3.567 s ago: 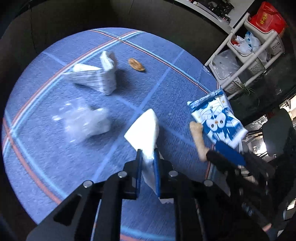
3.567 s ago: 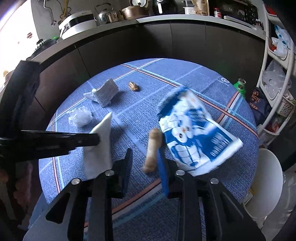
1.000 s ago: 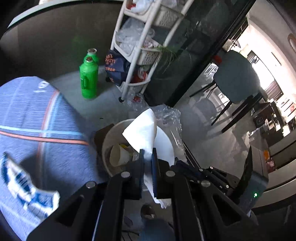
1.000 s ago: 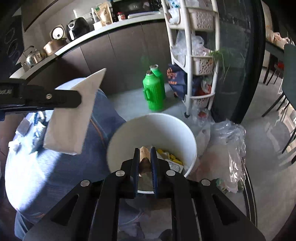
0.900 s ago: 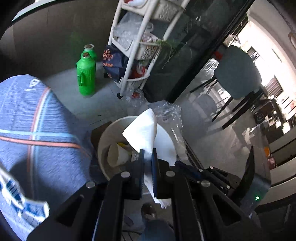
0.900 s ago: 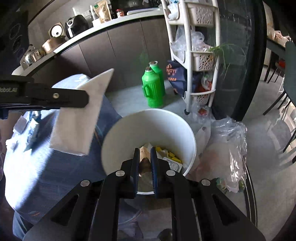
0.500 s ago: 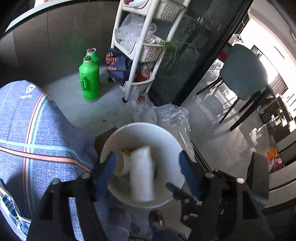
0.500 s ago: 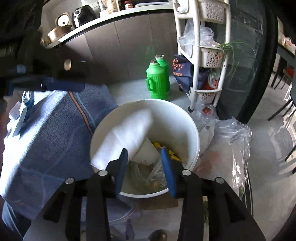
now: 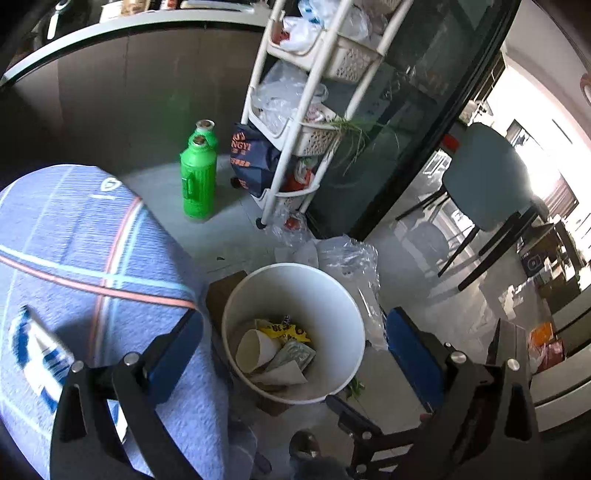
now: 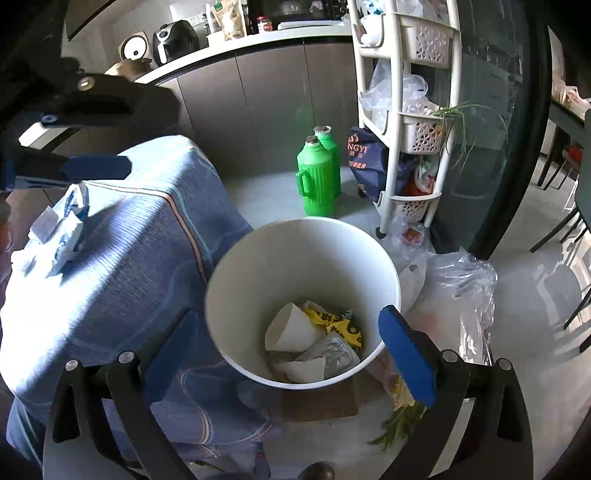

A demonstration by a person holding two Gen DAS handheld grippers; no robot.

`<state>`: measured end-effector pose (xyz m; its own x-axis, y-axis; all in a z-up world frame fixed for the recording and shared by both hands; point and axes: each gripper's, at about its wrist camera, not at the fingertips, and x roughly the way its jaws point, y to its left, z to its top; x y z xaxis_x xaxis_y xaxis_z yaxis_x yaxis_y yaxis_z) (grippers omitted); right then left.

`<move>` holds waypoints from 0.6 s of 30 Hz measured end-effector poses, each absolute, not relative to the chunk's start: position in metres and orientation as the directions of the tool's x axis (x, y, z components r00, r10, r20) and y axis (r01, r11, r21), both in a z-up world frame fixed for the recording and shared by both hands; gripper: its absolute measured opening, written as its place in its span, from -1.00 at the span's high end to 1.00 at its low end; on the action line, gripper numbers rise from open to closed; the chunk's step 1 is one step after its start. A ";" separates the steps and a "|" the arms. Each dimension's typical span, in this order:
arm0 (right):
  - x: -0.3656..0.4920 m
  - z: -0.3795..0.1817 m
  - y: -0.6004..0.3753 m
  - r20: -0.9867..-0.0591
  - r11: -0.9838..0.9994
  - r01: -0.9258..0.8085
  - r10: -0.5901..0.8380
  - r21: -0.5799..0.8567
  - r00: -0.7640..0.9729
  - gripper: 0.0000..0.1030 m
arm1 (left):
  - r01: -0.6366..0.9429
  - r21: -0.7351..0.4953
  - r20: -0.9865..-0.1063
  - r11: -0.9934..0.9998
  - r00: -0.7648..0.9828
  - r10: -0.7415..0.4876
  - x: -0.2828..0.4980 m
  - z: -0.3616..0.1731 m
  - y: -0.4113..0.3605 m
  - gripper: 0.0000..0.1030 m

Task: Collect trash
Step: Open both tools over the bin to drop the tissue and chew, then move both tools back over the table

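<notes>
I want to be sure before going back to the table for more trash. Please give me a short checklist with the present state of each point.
1. Left gripper empty: ok, its jaws have just been opening and nothing is between them.
2. Right gripper empty: ok, just opened too, nothing held.
3. Dropped pieces inside the white bin: ok, paper lies in it.
4. Bin upright: ok.
5. Trash left on the table: not ok, blue and white wrapper remains on the tablecloth.
6. Other table trash: cannot tell, out of view.

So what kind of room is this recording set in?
Most likely a home kitchen with a dining corner. A countertop with small appliances runs along dark cabinets, a white storage trolley holds bags and greens, and a table under a blue cloth stands beside a white trash bin.
</notes>
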<state>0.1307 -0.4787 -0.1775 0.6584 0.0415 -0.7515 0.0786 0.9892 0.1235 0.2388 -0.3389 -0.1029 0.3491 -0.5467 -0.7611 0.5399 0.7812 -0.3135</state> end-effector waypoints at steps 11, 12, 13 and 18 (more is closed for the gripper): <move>0.114 -0.131 -0.445 -0.716 0.996 0.047 0.023 0.077 0.697 -0.83 | 0.494 -0.299 -0.719 0.817 0.446 -0.533 0.209 -0.055 -0.285 -0.93; 0.112 -0.125 -0.441 -0.711 0.997 0.041 0.023 0.073 0.703 -0.83 | 0.490 -0.297 -0.717 0.819 0.451 -0.530 0.207 -0.052 -0.282 -0.93; 0.110 -0.120 -0.437 -0.707 0.997 0.036 0.024 0.070 0.707 -0.83 | 0.483 -0.294 -0.715 0.825 0.461 -0.525 0.204 -0.047 -0.275 -0.93; 0.102 -0.098 -0.419 -0.684 0.998 0.006 0.033 0.055 0.729 -0.83 | 0.445 -0.284 -0.706 0.849 0.503 -0.499 0.187 -0.027 -0.242 -0.93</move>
<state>0.1016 -0.4186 -0.0978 0.7291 0.0335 -0.6836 0.0055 0.9985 0.0548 0.1868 -0.2425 -0.0272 0.5028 -0.4993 -0.7056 0.4453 0.8493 -0.2837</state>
